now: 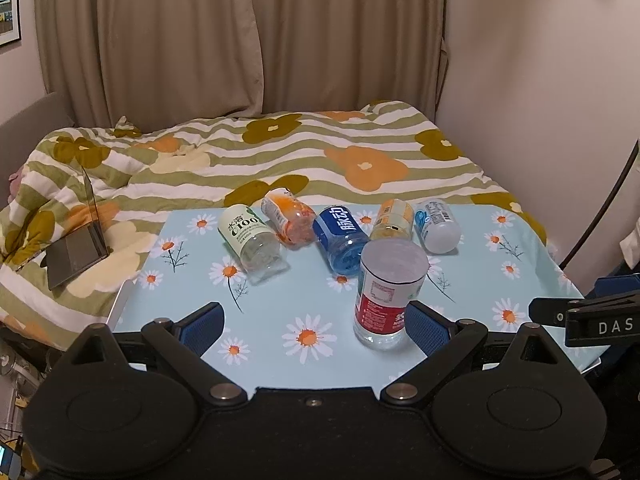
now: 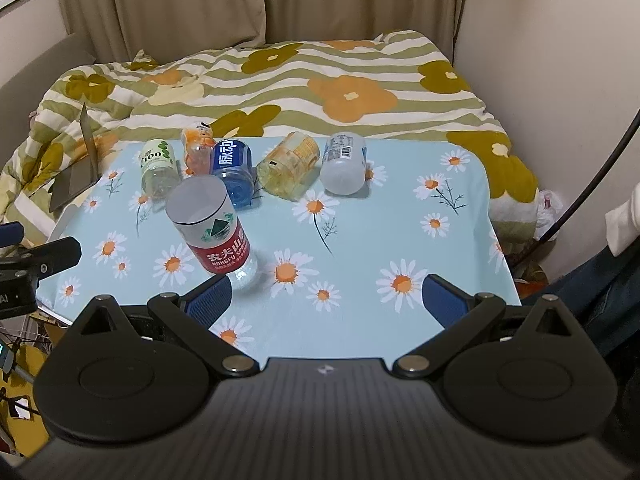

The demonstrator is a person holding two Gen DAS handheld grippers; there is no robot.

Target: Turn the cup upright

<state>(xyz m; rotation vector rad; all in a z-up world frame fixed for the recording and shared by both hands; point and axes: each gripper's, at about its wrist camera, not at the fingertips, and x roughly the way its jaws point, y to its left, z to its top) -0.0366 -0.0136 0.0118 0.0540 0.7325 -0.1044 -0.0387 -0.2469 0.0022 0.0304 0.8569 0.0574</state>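
Upright cup: the clear plastic cup with the red label, cut from a bottle, stands open end up on the near part of the desk, in front of the row of lying cups.
Desk: a desk covered with a light blue daisy-print cloth; a bed with a striped floral quilt lies behind it.
Lying cups: five more cut-bottle cups lie on their sides in a row at the far edge: a clear cup with a green and white label, an orange-printed cup, a blue cup, a yellow-labelled cup and a white frosted cup.
Left gripper: jaws spread wide and holding nothing; the red-labelled cup stands just by its right blue pad, whether touching cannot be told.
Right gripper: jaws wide apart, empty; the red-labelled cup sits just beyond its left blue pad.
Laptop: a grey laptop, half open, rests on the quilt left of the desk.
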